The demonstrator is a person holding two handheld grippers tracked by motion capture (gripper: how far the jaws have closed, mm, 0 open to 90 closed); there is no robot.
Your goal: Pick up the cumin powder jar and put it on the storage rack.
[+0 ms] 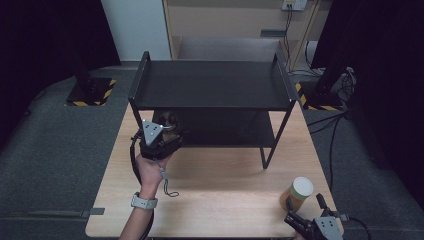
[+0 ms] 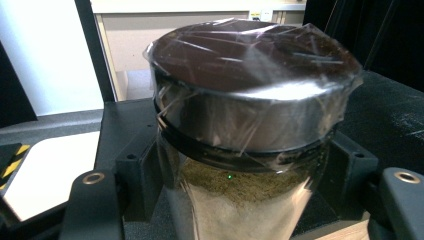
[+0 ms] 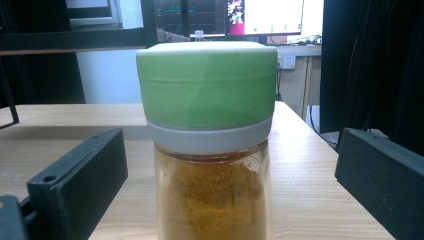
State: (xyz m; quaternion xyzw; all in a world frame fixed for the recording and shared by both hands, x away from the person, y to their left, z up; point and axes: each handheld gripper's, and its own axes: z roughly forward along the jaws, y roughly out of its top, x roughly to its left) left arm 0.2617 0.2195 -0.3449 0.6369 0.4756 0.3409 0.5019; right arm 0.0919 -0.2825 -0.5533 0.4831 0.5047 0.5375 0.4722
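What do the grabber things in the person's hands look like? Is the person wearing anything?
Both are black and boxy. The left gripper has a grey three-cornered plate on top with small dark dots, and a thin looped cord dangling below it. The right gripper carries a similar grey plate. Each ends in two flat black jaws with small screw holes. The person wears a light grey wristband on the left wrist.
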